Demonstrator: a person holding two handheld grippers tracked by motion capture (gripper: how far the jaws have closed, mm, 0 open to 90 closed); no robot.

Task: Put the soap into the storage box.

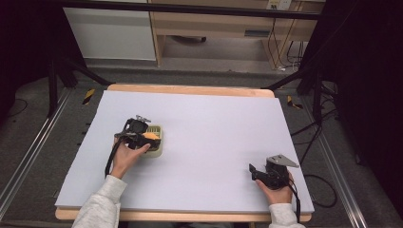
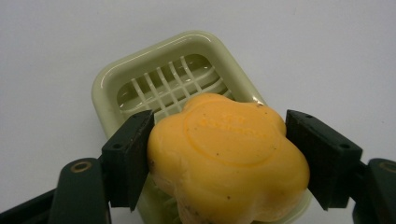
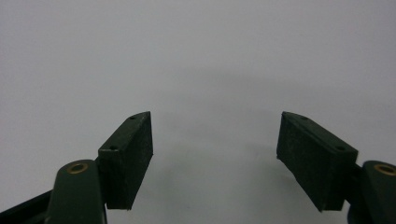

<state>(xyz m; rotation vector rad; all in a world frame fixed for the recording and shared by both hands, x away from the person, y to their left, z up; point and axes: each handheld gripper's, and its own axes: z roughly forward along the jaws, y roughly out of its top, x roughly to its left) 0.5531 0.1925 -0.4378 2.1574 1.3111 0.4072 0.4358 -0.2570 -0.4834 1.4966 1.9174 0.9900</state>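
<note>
The high view looks forward and down from above the near edge of the table (image 1: 199,185), far enough back to take in all four edges and the floor beyond. The left gripper view sits very close over the soap dish (image 2: 140,79) and the soap (image 2: 229,154), which the high view shows left of centre. The right gripper view faces bare table surface, probably by the near right corner.

A flower-shaped yellow soap (image 2: 229,154) sits gripped between the two black jaws of the left hand-held gripper (image 2: 218,156) at lower centre of the frame, held just over a pale green slatted soap dish (image 2: 140,74) on the pale worktop (image 2: 56,46).
</note>
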